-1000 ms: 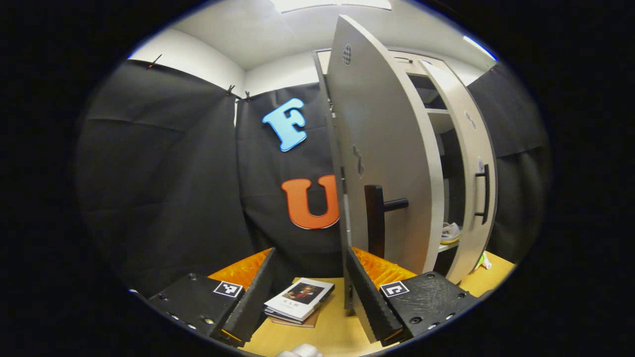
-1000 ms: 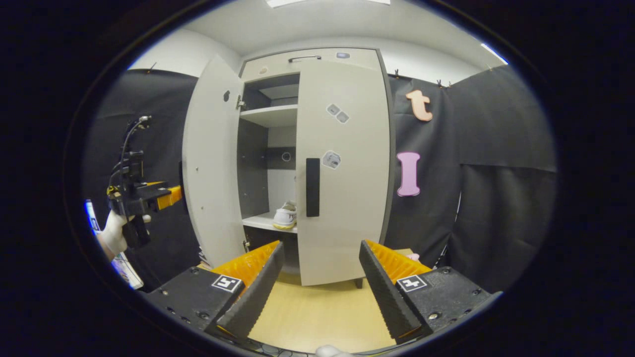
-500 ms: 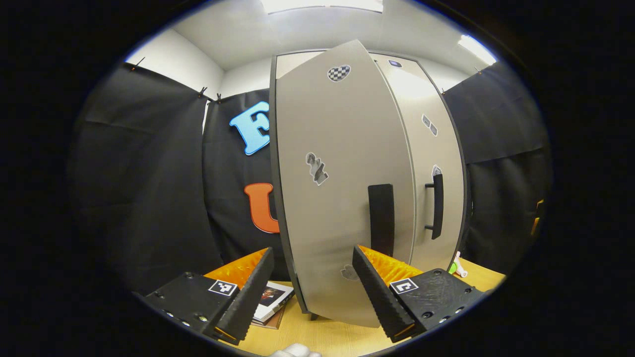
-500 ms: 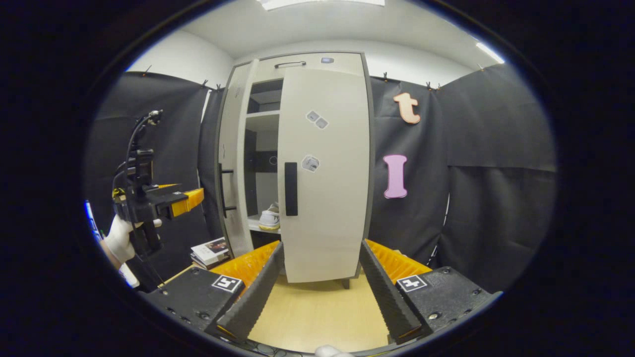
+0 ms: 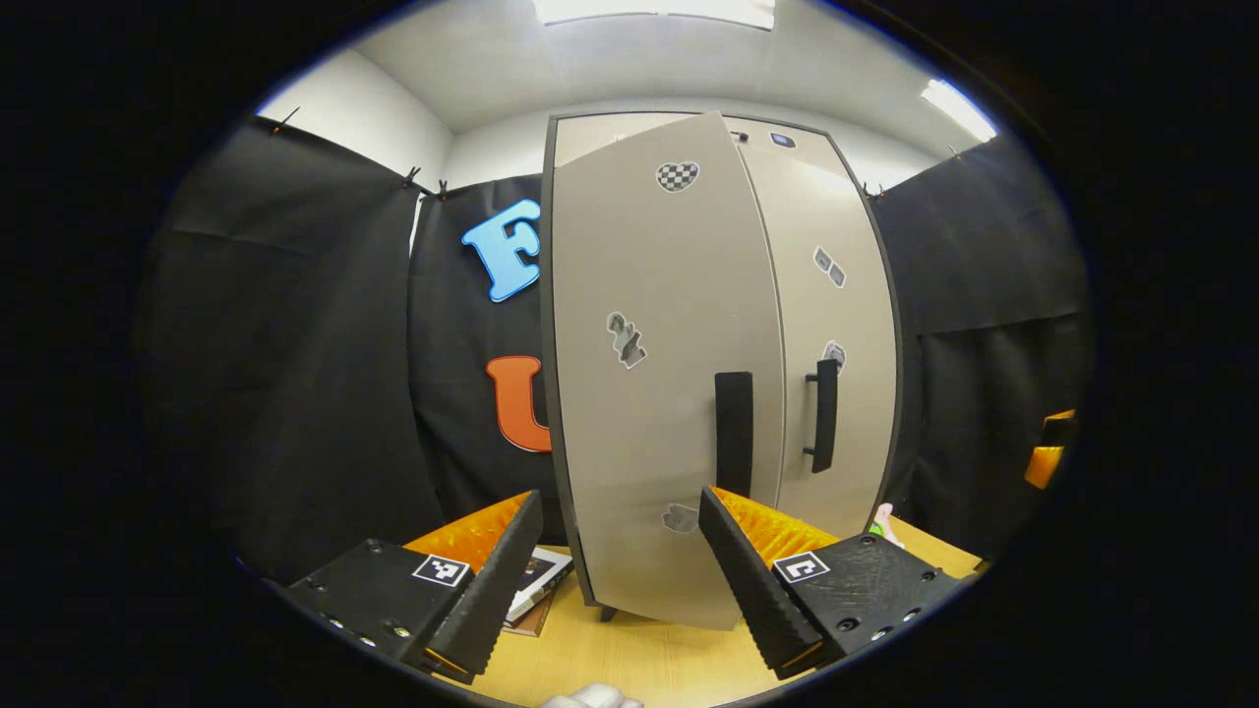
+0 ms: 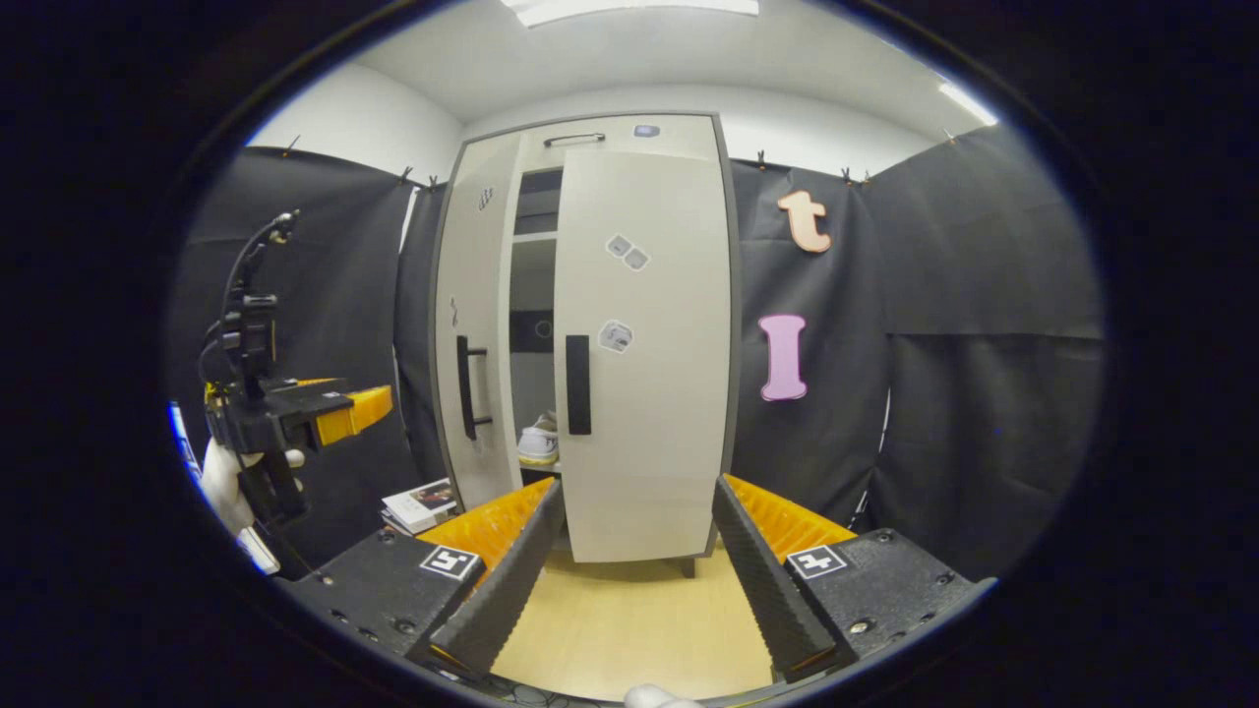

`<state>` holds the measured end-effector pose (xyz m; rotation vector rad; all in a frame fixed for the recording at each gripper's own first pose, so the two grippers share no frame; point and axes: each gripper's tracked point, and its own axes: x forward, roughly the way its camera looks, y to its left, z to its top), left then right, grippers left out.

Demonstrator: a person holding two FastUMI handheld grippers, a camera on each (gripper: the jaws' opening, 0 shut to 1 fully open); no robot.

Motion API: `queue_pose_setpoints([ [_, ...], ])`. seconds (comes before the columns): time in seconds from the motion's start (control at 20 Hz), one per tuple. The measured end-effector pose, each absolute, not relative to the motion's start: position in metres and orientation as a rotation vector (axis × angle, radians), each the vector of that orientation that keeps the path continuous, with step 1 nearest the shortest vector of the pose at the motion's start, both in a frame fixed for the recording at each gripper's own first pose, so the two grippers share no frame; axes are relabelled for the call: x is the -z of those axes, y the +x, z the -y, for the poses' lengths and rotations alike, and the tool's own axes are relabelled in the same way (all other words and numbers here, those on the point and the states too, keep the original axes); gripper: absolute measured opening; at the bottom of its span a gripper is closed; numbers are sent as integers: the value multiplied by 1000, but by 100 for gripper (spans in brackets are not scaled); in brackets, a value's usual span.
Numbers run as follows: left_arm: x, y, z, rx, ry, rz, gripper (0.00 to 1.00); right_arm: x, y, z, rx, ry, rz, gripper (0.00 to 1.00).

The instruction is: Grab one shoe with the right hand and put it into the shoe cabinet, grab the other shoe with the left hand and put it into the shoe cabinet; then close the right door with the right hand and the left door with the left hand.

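- Both your claws, left [image 5: 620,560] and right [image 6: 634,565], are spread open, empty, before the cabinet [image 6: 629,334].
- A shoe [image 6: 539,442] sits on the shelf inside; the left door [image 6: 479,324] stands ajar, needing your push.

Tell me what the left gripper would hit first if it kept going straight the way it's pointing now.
Most likely the left door of the shoe cabinet, low on its face, which fills the gap ahead of the left gripper. Depth is unclear.
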<state>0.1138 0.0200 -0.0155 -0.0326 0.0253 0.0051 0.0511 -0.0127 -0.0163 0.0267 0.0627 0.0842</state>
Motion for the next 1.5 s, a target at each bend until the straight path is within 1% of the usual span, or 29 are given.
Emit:
queue_pose_setpoints([
  [0.05, 14, 106, -21, -10, -36, -22, 100, 15, 49, 12, -83, 28, -59, 99],
  [0.1, 13, 98, -19, -11, -38, -22, 100, 15, 48, 11, -80, 30, -56, 97],
  [0.15, 12, 90, -17, -5, -40, -19, 96, 13, 46, 11, -77, 32, -52, 97],
  [0.2, 13, 81, -16, -2, -36, -27, 96, 13, 43, 9, -75, 33, -51, 97],
  [0.25, 13, 74, -16, -4, -27, -29, 96, 13, 41, 9, -67, 33, -50, 99],
  [0.35, 13, 56, -16, -10, -11, -23, 96, 11, 37, 8, -58, 39, -40, 97],
  [0.4, 15, 48, -15, -14, -9, -21, 96, 11, 35, 7, -56, 41, -39, 99],
  [0.6, 24, 23, -4, 1, -26, -38, 96, 12, 23, 1, -53, 43, -35, 99],
  [0.65, 26, 17, 0, 10, -30, -42, 100, 12, 20, -1, -54, 43, -33, 99],
  [0.7, 27, 12, 2, 13, -28, -47, 96, 12, 17, -3, -55, 41, -31, 99],
  [0.8, 28, 4, 3, 16, -20, -48, 96, 12, 11, -7, -59, 37, -28, 99],
  [0.85, 30, 1, 0, 10, -15, -51, 100, 13, 7, -8, -59, 35, -26, 99],
  [0.9, 29, -2, -1, 6, -15, -50, 96, 14, 3, -9, -60, 32, -23, 99],
  [1.15, 30, -18, -6, -6, -23, -55, 96, 17, -8, -10, -62, 35, -32, 99],
  [1.25, 29, -21, -8, -6, -28, -57, 96, 14, -8, -11, -61, 35, -29, 99],
  [1.3, 29, -23, -8, -7, -30, -56, 100, 13, -8, -11, -61, 32, -26, 99],
  [1.35, 29, -25, -8, -8, -33, -59, 100, 12, -8, -11, -60, 26, -24, 99],
  [1.4, 28, -26, -9, -11, -35, -60, 96, 12, -9, -11, -61, 22, -24, 99],
  [1.45, 27, -28, -9, -13, -37, -59, 100, 12, -9, -11, -63, 19, -26, 99],
  [1.5, 25, -30, -11, -15, -39, -57, 96, 13, -9, -12, -65, 19, -28, 99],
])
